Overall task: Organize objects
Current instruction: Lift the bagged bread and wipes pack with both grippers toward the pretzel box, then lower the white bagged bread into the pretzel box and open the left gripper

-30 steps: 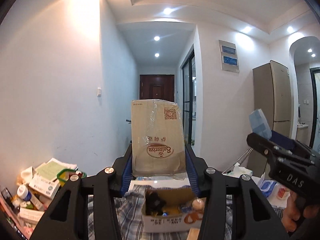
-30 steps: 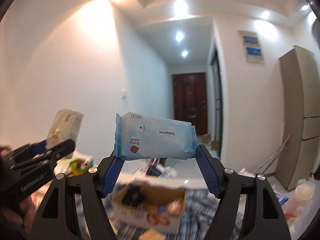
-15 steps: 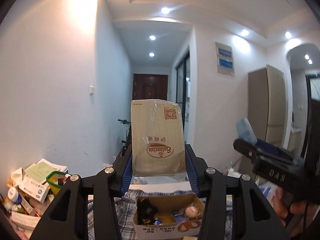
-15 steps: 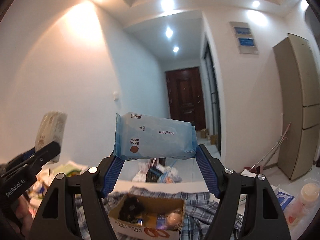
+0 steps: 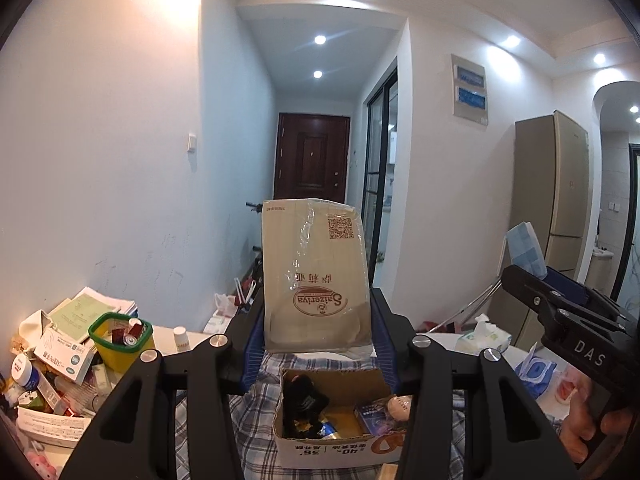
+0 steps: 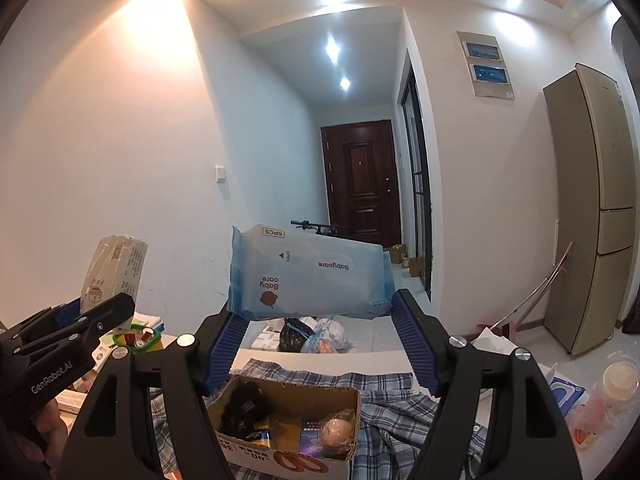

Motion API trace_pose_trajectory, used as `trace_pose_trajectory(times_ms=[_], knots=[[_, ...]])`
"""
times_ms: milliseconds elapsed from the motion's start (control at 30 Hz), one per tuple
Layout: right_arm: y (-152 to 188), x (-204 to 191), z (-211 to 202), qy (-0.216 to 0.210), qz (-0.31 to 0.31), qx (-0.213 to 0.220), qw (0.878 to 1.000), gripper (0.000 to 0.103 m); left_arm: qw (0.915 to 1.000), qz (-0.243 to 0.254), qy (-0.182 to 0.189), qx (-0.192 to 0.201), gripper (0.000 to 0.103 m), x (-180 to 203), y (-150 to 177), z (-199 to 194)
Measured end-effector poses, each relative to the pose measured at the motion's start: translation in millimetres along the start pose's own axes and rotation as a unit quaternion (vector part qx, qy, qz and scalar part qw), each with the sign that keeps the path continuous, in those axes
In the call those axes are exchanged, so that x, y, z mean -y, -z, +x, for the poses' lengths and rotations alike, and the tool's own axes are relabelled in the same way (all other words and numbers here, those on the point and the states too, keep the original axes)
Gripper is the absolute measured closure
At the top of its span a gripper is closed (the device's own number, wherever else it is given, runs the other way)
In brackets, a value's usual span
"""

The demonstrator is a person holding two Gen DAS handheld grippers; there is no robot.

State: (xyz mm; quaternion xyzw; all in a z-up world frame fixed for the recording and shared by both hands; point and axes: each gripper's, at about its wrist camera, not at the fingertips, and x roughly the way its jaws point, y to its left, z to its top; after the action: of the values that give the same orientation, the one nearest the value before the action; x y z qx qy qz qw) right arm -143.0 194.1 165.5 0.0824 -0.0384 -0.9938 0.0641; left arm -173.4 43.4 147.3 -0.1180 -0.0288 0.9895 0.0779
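A tan paper packet (image 5: 316,276) with a red oval logo stands upright between the blue pads of my left gripper (image 5: 318,320), which is shut on it. My right gripper (image 6: 316,316) is shut on a light blue pack of baby wipes (image 6: 312,276), held flat and level. Both hang above an open cardboard box (image 5: 332,450) that holds a black item, a round pale ball and small packs. The left wrist view shows the right gripper (image 5: 560,308) off to the right. In the right wrist view the left gripper (image 6: 80,320) and its packet (image 6: 114,272) are at the left.
The box (image 6: 280,456) rests on a plaid cloth (image 5: 248,412). Left of it lie a green-rimmed tub (image 5: 120,340), medicine boxes and papers. A tissue pack (image 5: 484,336) and a bottle (image 6: 618,380) are at the right. Bags (image 6: 316,334) lie on the floor beyond, and a fridge (image 5: 560,220) stands far right.
Both grippers have drifted sideways over the table with their packs still held. In the right wrist view the cardboard box has come more fully into sight below the fingers.
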Motion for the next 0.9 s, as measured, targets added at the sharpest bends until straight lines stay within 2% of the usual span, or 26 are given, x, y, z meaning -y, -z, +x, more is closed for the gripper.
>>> trace_pose_trajectory(times_ms=[133,300,400,567,700,900], knots=[[8,5,20,0.018,0.002,-0.029,0.999,0.032,0.9981,-0.023,0.01,-0.056,0.053,-9,7,34],[17,23,44,0.02,0.022,-0.072,0.997,0.032,0.9944,-0.051,0.014,-0.092,0.054,-16,23,56],[23,30,48,0.031,0.036,-0.074,0.996,0.032,0.9925,-0.05,0.006,-0.112,0.053,-19,34,70],[31,29,57,0.033,0.025,-0.09,0.995,0.032,0.9848,-0.036,0.015,-0.169,0.053,-14,56,101],[40,22,69,0.028,0.011,-0.112,0.993,0.032,0.9759,-0.052,0.02,-0.211,0.053,-15,74,122],[53,21,82,0.037,0.003,-0.131,0.991,0.032,0.9665,-0.05,0.023,-0.251,0.053,-13,92,143]])
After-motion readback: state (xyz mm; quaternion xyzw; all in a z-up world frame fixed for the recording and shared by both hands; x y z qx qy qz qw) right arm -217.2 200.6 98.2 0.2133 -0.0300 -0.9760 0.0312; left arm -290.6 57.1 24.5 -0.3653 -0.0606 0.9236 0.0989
